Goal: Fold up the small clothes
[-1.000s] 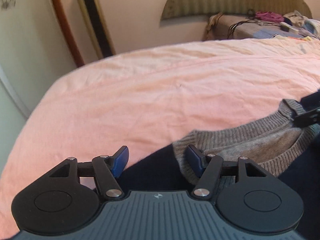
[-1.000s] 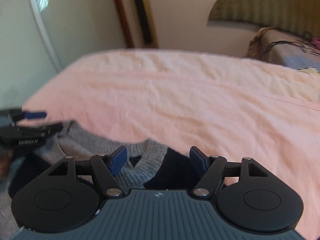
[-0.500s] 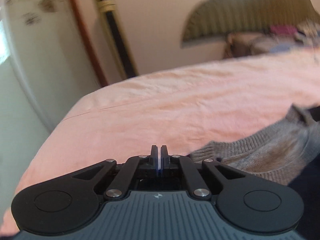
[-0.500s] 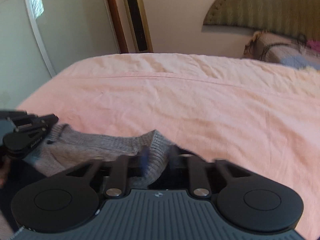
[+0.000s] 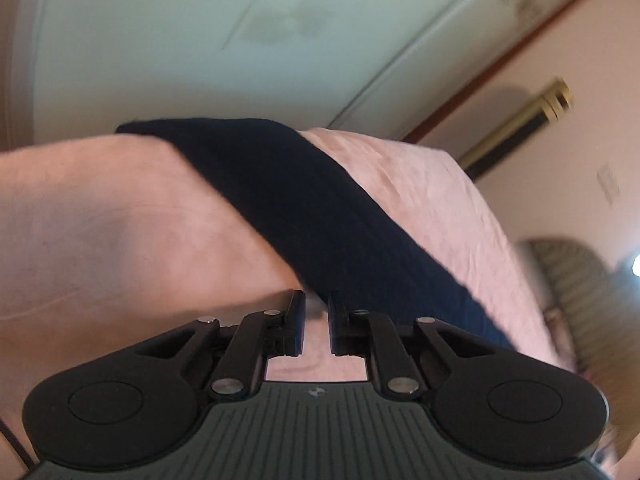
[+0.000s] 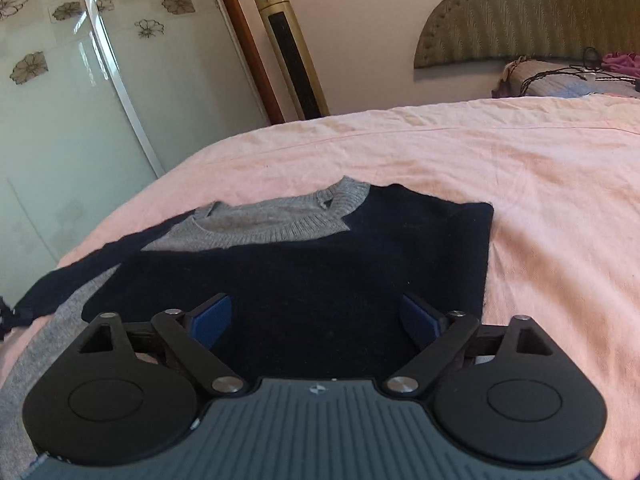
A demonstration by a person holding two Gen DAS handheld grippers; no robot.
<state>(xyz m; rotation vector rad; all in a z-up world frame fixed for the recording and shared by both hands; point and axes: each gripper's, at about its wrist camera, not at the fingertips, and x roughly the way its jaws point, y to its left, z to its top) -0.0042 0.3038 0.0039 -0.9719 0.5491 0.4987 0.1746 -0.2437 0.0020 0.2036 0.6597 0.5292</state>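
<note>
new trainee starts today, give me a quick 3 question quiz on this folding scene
1. True or false: the right tool grips the sweater.
2. What colour is the sweater's collar? A) grey B) red C) white
3. Fill in: the sweater lies on a ____ bedsheet.

Key: 1 false, its fingers are spread wide with nothing between them. 2 A. 3 pink.

A small navy sweater (image 6: 320, 276) with grey collar lies flat on the pink bedsheet (image 6: 540, 184) — one sleeve (image 5: 320, 216) stretched out sideways.
</note>
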